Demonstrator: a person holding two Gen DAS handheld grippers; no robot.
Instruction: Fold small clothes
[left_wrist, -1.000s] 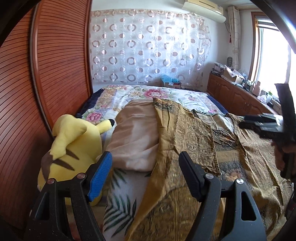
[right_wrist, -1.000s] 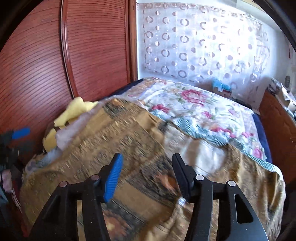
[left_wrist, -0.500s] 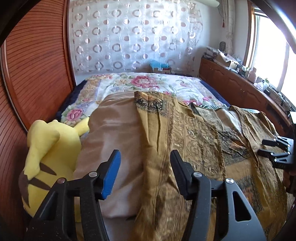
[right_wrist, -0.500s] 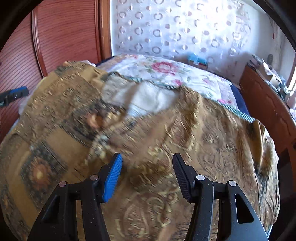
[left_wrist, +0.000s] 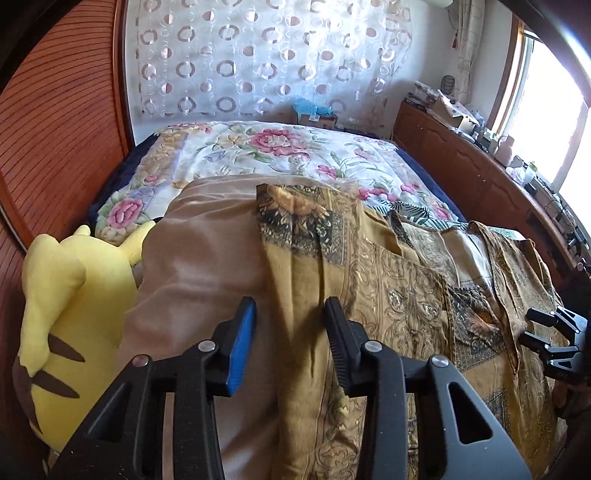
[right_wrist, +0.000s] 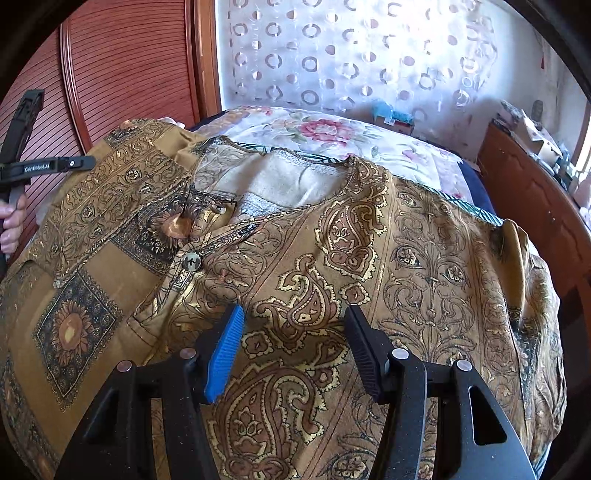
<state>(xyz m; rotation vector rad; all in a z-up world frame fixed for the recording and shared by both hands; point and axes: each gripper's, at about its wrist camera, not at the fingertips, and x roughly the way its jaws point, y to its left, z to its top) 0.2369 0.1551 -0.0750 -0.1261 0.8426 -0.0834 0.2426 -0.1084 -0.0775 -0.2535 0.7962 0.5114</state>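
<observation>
Floral bed (left_wrist: 258, 155) carries the gold paisley shirt (right_wrist: 332, 258) spread flat and unfolded; left claw (left_wrist: 291, 332), just narrowing over its sleeve, and right claw (right_wrist: 295, 343) both gape, gripping nothing yet.

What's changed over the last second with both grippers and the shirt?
The left gripper has closed in on the folded edge of the patterned shirt; its jaws have just been closing with the fabric between them, not yet pinched. The right gripper has dropped closer to the shirt, jaws open as before. The yellow plush toy stays put.

Left gripper (left_wrist: 291, 314) narrowing, right gripper (right_wrist: 295, 325) agape.
</observation>
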